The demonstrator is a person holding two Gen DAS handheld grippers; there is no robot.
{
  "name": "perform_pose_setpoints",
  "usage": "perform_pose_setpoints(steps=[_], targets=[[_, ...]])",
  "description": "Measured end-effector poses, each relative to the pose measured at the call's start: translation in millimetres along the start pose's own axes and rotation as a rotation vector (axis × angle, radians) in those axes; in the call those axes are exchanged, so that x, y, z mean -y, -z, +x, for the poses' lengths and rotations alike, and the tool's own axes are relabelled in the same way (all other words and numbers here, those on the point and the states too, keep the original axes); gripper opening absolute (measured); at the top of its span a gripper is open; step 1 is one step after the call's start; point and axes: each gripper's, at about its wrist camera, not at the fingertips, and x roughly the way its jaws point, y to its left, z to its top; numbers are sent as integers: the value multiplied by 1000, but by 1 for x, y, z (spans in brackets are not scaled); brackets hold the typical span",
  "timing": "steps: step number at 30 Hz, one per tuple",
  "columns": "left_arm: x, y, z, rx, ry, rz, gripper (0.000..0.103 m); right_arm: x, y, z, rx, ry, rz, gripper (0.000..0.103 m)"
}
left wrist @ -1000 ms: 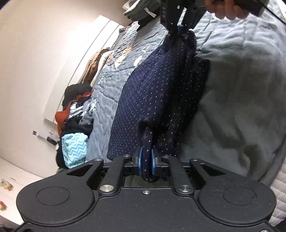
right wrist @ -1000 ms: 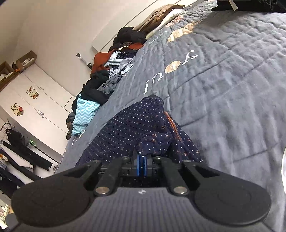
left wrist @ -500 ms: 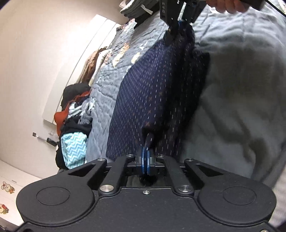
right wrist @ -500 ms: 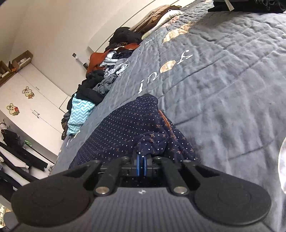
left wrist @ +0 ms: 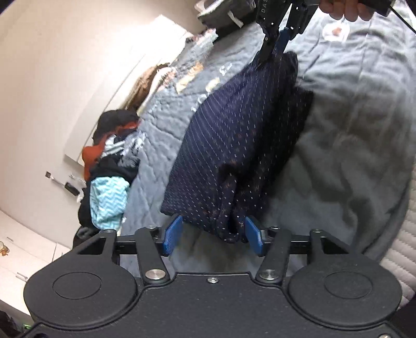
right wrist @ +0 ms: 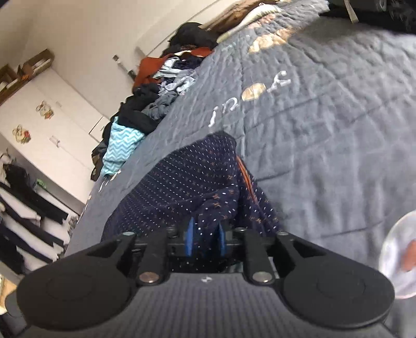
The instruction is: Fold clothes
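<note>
A navy dotted garment point(left wrist: 239, 145) lies folded lengthwise on the grey quilted bed point(left wrist: 351, 130). My left gripper point(left wrist: 212, 235) is open, its blue pads point(left wrist: 171, 234) spread wide apart, with the garment's near end lying loose between them. My right gripper point(right wrist: 205, 235) has its blue pads point(right wrist: 189, 235) a little apart around a fold of the same garment point(right wrist: 182, 187). It also shows in the left wrist view point(left wrist: 279, 44) at the garment's far end, held by a hand.
A pile of unfolded clothes point(left wrist: 111, 166) with a turquoise zigzag piece sits at the bed's edge by the wall, also in the right wrist view point(right wrist: 156, 96). Folded dark clothes point(left wrist: 226, 13) lie at the bed's far end. White wardrobes point(right wrist: 52, 109) stand beyond.
My left gripper has opened and let go of the garment's near end. My right gripper's pads have parted slightly. The garment has dropped onto the bed.
</note>
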Motion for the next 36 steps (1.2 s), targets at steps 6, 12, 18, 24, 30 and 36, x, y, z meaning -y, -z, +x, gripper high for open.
perform_pose_setpoints(steps=[6, 12, 18, 24, 30, 36], targets=[[24, -18, -2, 20, 77, 44, 39, -5, 2, -26, -7, -21, -60, 32], [44, -23, 24, 0, -18, 127, 35, -13, 20, -11, -108, -40, -95, 32], [41, -17, 26, 0, -70, 174, 66, -17, 27, -3, -145, -69, -81, 32], [38, -16, 49, -42, -18, 172, 44, -23, 31, 1, -170, -98, -78, 32], [5, -19, 49, -40, 58, -4, 21, -21, 30, 0, -165, -106, -62, 32], [-16, -24, 48, -65, 128, -126, 22, -25, 33, 6, -200, -126, -86, 32]])
